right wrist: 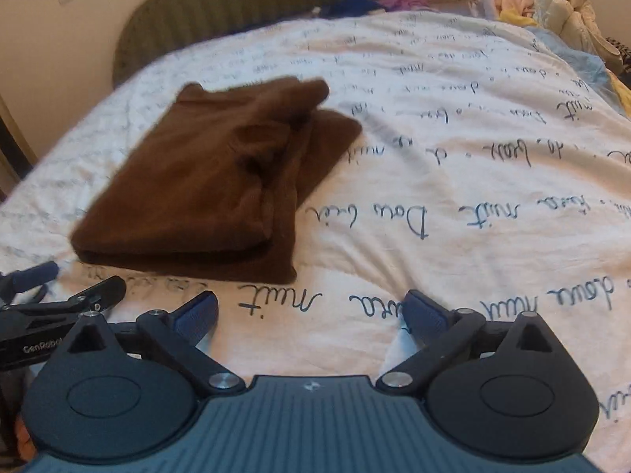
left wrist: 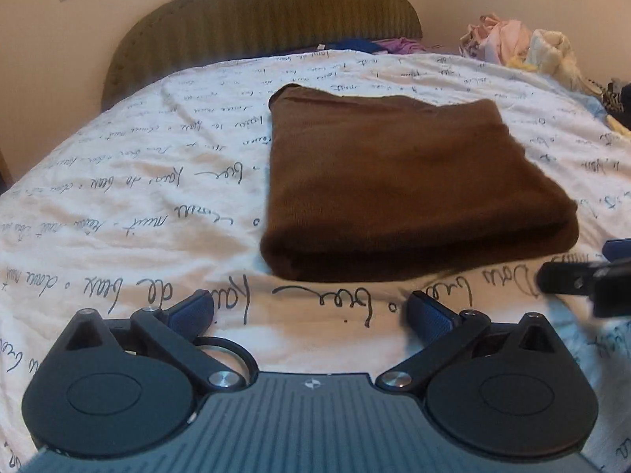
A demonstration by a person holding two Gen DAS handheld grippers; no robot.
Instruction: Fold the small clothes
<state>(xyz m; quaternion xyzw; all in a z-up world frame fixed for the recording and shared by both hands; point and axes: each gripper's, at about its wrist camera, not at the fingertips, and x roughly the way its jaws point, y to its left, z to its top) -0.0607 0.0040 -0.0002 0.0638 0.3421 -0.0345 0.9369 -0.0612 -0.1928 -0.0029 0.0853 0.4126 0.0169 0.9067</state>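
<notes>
The brown garment (left wrist: 402, 181) lay folded on the bed (left wrist: 118, 205), just ahead of both tongs and touching neither; from the left tongs (left wrist: 311, 311) it sat straight ahead and slightly right, from the right tongs (right wrist: 311, 309) ahead and well to the left; both stood spread wide with nothing between them (the left looked the better centred on it); its thick folded edge faced the tongs, its long axis running away toward the headboard (left wrist: 260, 12).
</notes>
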